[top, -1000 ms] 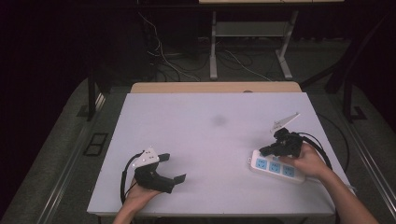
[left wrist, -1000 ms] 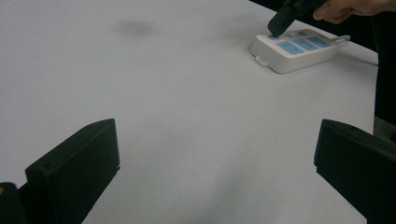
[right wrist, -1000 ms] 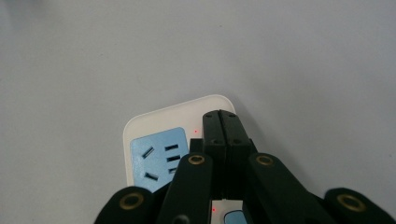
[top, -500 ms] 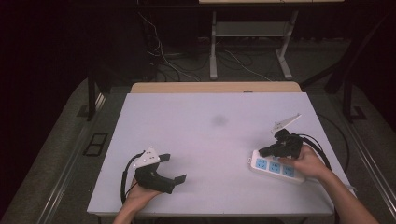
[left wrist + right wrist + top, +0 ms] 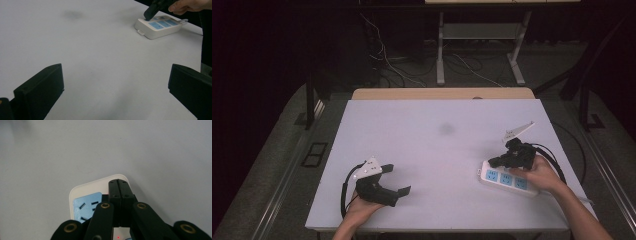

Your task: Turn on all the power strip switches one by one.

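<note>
Right gripper [image 5: 118, 182], jaws pressed together, is pushing down on the power strip [image 5: 85, 197] end beneath its tips; keep pressure straight, avoid sliding off.

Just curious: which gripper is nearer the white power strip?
Right. The right gripper sits shut over the power strip; the left gripper rests open across the table.

I see a white table [image 5: 432, 150] with a wooden strip [image 5: 442, 93] along its far edge | grey floor [image 5: 277, 165] around it | beyond the far edge a metal stand [image 5: 477, 45] and loose cables [image 5: 392, 65] | the room behind is dark.
</note>
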Action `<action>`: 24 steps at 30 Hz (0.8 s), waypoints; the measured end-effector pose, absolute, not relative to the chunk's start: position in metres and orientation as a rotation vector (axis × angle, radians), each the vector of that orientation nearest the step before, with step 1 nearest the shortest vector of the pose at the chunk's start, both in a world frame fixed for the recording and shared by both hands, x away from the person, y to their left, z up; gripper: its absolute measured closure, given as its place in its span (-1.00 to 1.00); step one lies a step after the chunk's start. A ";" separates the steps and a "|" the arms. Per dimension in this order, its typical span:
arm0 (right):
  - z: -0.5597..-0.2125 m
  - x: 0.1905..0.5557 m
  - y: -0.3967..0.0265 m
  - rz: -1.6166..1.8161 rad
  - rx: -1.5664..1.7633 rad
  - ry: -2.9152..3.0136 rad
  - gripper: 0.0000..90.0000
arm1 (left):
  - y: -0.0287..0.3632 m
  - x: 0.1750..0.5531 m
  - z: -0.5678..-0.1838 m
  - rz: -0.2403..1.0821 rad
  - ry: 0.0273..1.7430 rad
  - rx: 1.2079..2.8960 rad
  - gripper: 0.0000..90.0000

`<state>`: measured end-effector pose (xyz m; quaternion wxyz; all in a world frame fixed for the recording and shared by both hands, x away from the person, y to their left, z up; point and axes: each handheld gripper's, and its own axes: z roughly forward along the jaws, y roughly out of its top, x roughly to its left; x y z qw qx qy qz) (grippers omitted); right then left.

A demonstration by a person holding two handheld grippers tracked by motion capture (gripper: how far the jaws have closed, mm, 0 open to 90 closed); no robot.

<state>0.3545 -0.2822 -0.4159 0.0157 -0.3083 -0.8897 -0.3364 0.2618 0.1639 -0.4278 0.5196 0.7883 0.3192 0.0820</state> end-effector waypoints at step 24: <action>-0.390 0.334 -0.302 -1.152 -1.130 -2.747 0.72 | 0.162 0.260 -0.427 0.190 0.755 1.883 -1.00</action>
